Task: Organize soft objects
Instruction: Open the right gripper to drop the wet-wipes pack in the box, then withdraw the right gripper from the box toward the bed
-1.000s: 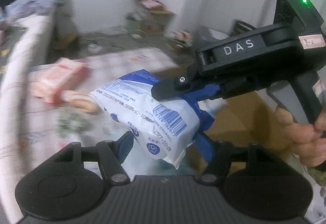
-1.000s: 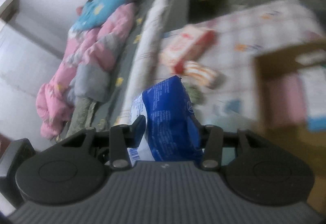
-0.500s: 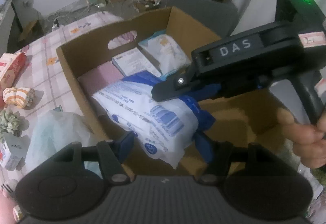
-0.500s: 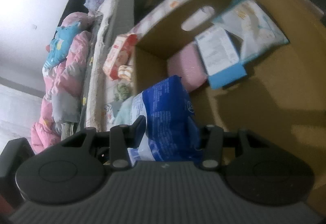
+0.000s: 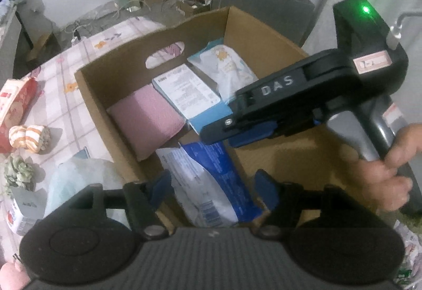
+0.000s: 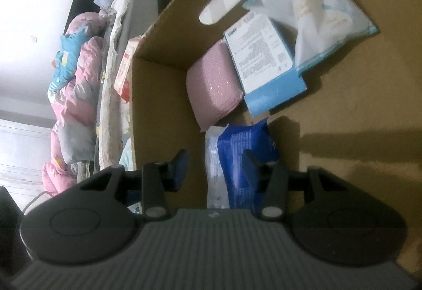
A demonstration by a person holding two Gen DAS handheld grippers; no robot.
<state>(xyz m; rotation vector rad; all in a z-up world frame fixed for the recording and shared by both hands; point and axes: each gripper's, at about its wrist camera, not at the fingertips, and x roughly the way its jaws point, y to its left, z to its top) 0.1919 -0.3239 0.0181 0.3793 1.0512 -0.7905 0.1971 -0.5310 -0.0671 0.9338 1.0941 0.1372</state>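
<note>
The blue and white soft pack [image 5: 208,179] lies on the floor of the cardboard box [image 5: 126,63], by its near left wall; it also shows in the right wrist view [image 6: 237,158]. My left gripper [image 5: 213,188] is open above it, its jaws apart and off the pack. My right gripper [image 6: 215,167] is open too, jaws spread; it shows from the side in the left wrist view [image 5: 237,131]. A pink pad [image 5: 145,118], a blue-edged flat pack [image 5: 190,95] and a white pack [image 5: 226,66] lie in the box.
On the checked cloth [image 5: 68,95] left of the box lie a red packet [image 5: 15,102], a striped roll [image 5: 29,137], a pale green bag [image 5: 76,179] and a small green bundle [image 5: 18,174]. A bed with a pink quilt [image 6: 76,95] runs along the left.
Both grippers opened and let go of the blue and white pack, which dropped to the box floor. Before that both swung it from over the cloth to over the box.
</note>
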